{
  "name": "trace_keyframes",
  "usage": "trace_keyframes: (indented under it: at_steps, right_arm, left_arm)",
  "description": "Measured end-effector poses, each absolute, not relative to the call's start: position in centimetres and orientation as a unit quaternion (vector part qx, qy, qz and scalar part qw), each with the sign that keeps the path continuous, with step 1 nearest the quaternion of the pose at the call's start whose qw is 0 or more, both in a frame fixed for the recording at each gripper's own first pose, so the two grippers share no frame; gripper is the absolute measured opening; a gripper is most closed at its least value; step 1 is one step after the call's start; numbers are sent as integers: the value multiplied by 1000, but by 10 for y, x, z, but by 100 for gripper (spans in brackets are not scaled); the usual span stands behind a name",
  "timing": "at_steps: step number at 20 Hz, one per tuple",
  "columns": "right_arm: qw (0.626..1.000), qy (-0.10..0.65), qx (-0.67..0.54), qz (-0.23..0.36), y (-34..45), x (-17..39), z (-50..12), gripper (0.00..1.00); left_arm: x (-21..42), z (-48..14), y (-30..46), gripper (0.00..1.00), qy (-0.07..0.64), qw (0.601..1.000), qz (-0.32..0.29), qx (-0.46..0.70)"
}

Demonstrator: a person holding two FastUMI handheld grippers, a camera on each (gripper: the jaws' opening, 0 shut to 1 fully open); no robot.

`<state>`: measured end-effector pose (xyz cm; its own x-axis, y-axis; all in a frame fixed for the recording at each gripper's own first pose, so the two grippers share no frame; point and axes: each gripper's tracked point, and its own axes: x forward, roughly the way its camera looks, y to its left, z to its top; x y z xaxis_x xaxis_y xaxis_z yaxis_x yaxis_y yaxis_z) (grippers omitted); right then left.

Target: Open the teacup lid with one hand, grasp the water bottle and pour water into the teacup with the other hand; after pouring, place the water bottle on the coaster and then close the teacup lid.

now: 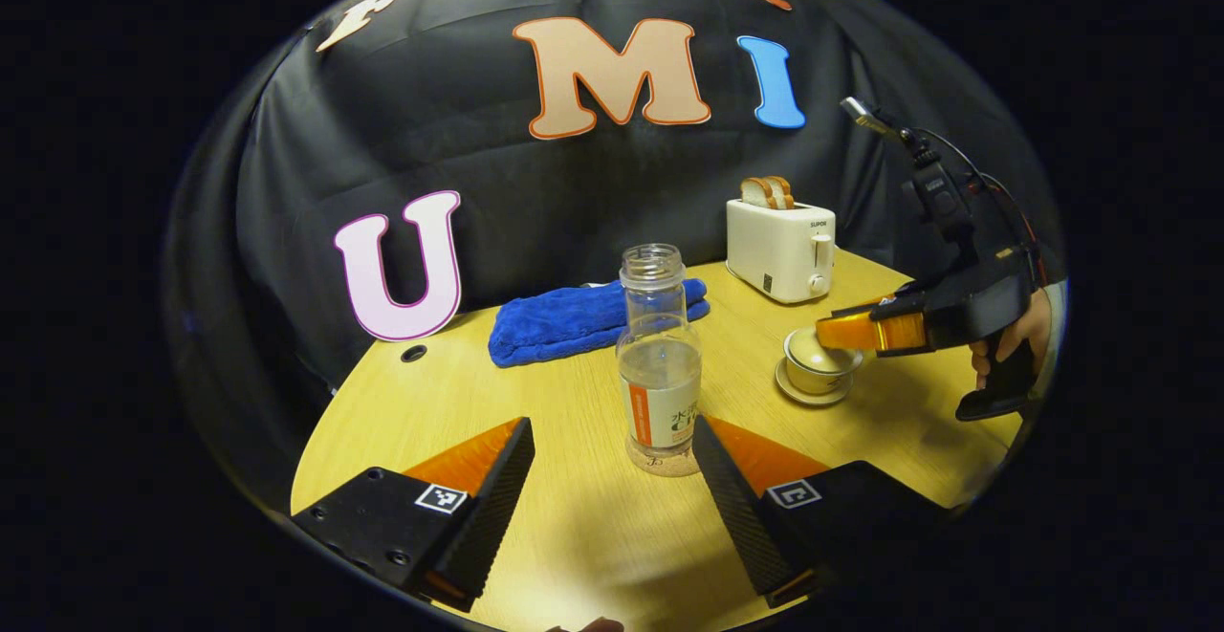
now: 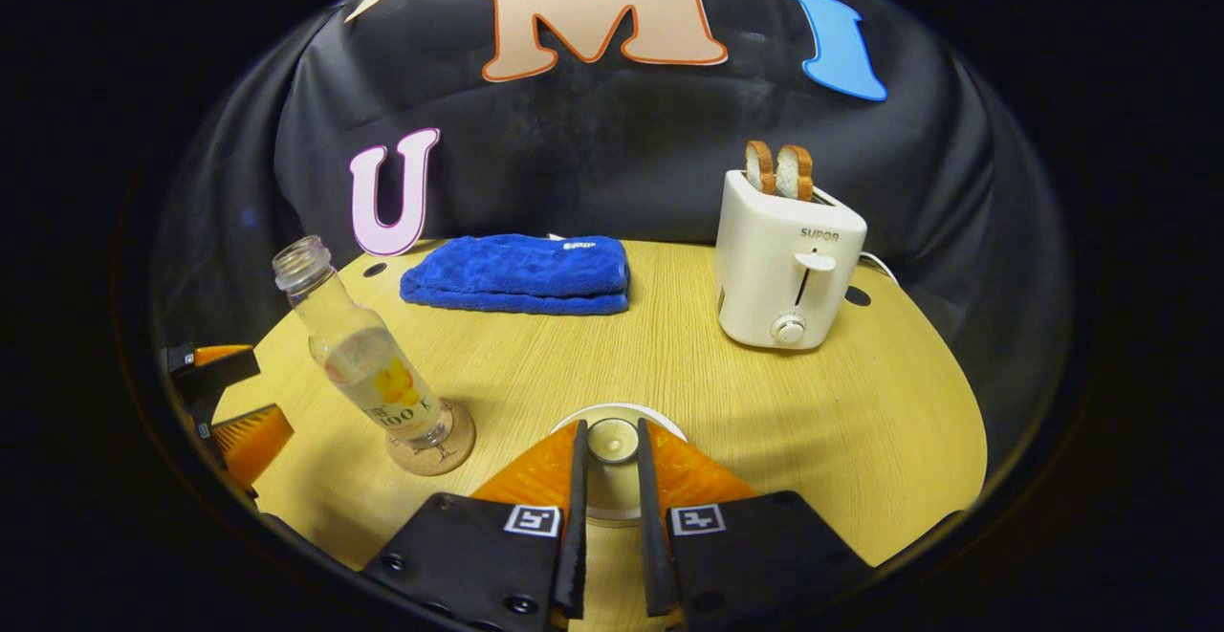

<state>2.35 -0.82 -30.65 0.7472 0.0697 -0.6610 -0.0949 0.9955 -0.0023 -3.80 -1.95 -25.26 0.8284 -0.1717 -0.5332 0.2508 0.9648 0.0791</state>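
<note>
- Two grippers were at work: my left gripper (image 1: 612, 460) stood spread wide, its black ribbed fingers either side of the clear plastic water bottle (image 1: 658, 355) and touching nothing.
- My right gripper (image 2: 612, 450) was nearly closed around the small knob of the white ceramic teacup lid (image 2: 612, 441); I could not tell whether both fingers truly pressed on it.
- The uncapped bottle stood upright on the round cork coaster (image 2: 432, 441), part full, near the white lidded teacup on its saucer (image 1: 815, 364).
- I judged the pour done and the lid going back on as the step in hand.
- Risk one: a loose hold on the knob could let the lid slip and land askew or chip the cup's rim.
- Risk two: pulling the left gripper back carelessly could clip the open bottle and tip it, spilling water across the pale wooden table (image 2: 861, 441).
- I counted one bottle, one coaster, one teacup, one lid, one folded blue towel (image 2: 521, 273), one white toaster (image 2: 786, 269) and two bread slices (image 2: 779, 168).
</note>
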Motion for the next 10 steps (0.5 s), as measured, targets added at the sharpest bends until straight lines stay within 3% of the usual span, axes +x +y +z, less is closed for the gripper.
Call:
trace_keyframes:
  at_steps: [4, 7, 10]
  right_arm:
    - [936, 350, -25, 37, -12, 25, -308, 25]
    - [936, 349, -15, 41, -9, 23, -302, 34]
    - [951, 305, -4, 48, -2, 28, -272, 84]
  left_arm:
    - [-37, -247, -14, 97, 268, 955, -103, 72]
    - [-38, -239, -10, 97, 262, 957, -98, 70]
    - [-35, -219, -6, 97, 246, 963, -92, 66]
